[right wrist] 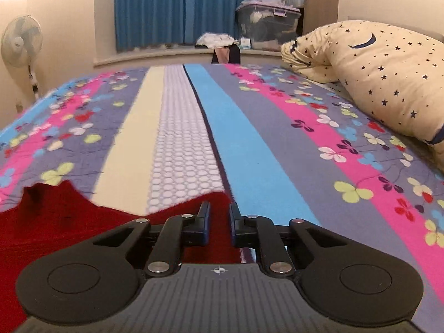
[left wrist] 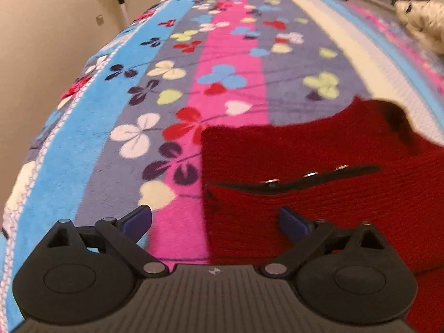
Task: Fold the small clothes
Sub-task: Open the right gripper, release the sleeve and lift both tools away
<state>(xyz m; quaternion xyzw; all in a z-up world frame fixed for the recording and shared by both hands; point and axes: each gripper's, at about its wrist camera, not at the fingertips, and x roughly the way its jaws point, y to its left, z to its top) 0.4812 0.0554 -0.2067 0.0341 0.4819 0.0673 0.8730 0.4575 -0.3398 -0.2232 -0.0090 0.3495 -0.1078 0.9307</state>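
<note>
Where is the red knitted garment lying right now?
The red knitted garment lies on the striped blanket: lower right in the left wrist view, lower left in the right wrist view.

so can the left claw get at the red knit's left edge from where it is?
Probably yes. The left claw is open and straddles the edge of the red knit, which lies on the blanket with nothing between.

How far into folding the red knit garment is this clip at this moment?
Early stage. Done: the red knit garment lies spread on the floral blanket, snaps showing along its opening. In hand: the right hand-held gripper is nearly shut on the garment's corner; the left hand-held gripper is open over its other edge. Left: no complete fold visible yet.
</note>
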